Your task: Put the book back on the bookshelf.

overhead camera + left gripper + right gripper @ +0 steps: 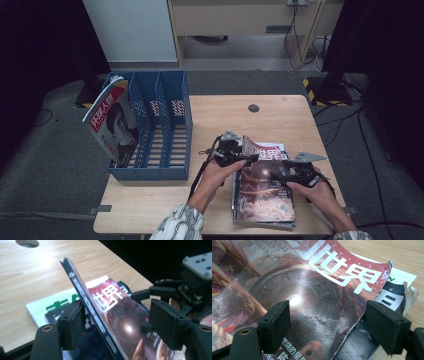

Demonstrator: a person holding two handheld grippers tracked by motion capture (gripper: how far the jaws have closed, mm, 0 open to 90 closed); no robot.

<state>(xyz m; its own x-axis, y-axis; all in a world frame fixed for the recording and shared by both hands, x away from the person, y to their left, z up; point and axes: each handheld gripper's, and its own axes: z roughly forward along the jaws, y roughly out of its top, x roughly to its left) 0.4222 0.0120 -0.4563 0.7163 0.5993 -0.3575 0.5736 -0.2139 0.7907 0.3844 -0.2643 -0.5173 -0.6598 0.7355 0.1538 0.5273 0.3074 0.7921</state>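
Observation:
A red-and-dark magazine [262,192] tops a small stack at the table's front right. Its left spine edge is lifted, so it tilts. In the left gripper view that raised spine [85,302] stands between my left gripper's [120,323] open jaws: the left pad [72,325] is against it, the right pad [167,327] well clear. My left gripper [241,158] sits at the magazine's upper left. My right gripper [279,176] hovers open over the cover's right side. In the right gripper view the cover [312,290] lies between and beyond that gripper's [328,325] spread jaws.
A white-and-green magazine [402,280] lies under the red one. A blue three-slot file rack [186,120] stands at the table's left, with a red-titled magazine [112,125] leaning in its leftmost slot. A round cable hole [253,108] sits near the wooden table's [150,200] far edge.

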